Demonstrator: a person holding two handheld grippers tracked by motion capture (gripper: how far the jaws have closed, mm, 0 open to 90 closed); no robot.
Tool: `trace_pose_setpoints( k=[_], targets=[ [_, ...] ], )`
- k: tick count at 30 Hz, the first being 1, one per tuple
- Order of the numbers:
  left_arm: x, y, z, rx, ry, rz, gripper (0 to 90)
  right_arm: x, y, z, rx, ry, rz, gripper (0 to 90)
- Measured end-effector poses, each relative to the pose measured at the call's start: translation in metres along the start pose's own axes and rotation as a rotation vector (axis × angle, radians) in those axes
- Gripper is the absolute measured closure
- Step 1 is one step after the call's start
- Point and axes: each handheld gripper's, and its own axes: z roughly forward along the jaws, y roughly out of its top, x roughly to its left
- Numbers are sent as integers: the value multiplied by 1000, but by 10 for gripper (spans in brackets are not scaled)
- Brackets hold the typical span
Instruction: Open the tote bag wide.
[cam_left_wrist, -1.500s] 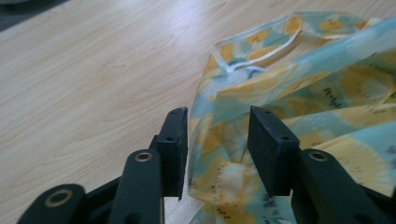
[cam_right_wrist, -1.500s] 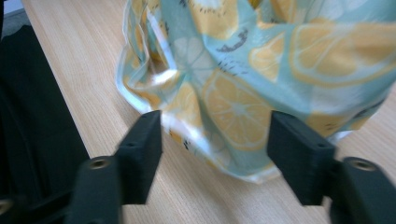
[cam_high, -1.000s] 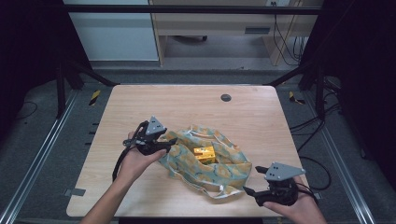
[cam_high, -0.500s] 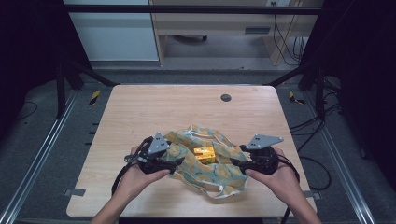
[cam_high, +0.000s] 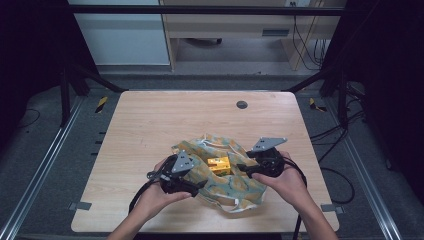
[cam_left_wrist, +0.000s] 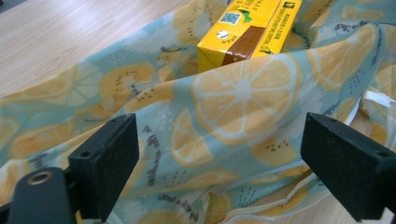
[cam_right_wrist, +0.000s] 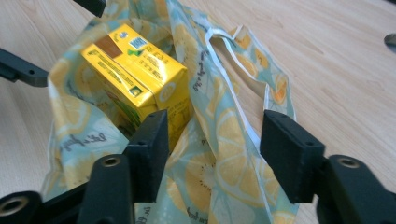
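- Since the earlier frame, your right gripper (cam_high: 248, 169) has come in from the table's near right corner to the bag's right edge, and your left gripper (cam_high: 197, 186) has slid nearer along the bag's left side.
- Your left gripper's jaws have just been opening; they now stand wide apart with the bag's fabric lying between them, pads clear of it.
- Your right gripper's jaws have been closing. They straddle a fold of the bag, one pad just beside the carton; no pad is seen pressing.
- Fruit-print bag (cam_high: 227, 182) lies crumpled on the table (cam_high: 150, 130), toward its 6 o'clock edge, between both grippers.
- Yellow carton (cam_high: 218, 163) sits inside the bag's open mouth, at 12 o'clock from the left gripper's jaws in the left gripper view (cam_left_wrist: 247, 28).
- Dark round disc (cam_high: 242, 104) rests at the table's 12 o'clock edge, well apart from the bag.
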Motion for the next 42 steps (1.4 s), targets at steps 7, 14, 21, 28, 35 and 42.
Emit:
trace_pose_setpoints(
  k=[7, 14, 21, 28, 35, 42],
  targets=[
    [-3, 3, 10, 15, -31, 18, 135, 0, -3, 9, 51, 31, -25, 750],
    [-3, 2, 18, 34, -59, 20, 232, 1, -3, 11, 50, 43, -33, 893],
    [-4, 0, 24, 63, -59, 46, 476, 2, -1, 13, 43, 53, -38, 900],
    [-9, -3, 27, 82, -57, 59, 773, 2, -1, 14, 40, 55, -40, 900],
    [-11, -13, 14, 50, -86, 37, 880, 1, -2, 12, 39, 46, -38, 900],
    [-12, -20, -2, 67, -87, 43, 889, -5, -3, 12, 31, 23, -23, 900]
  ],
)
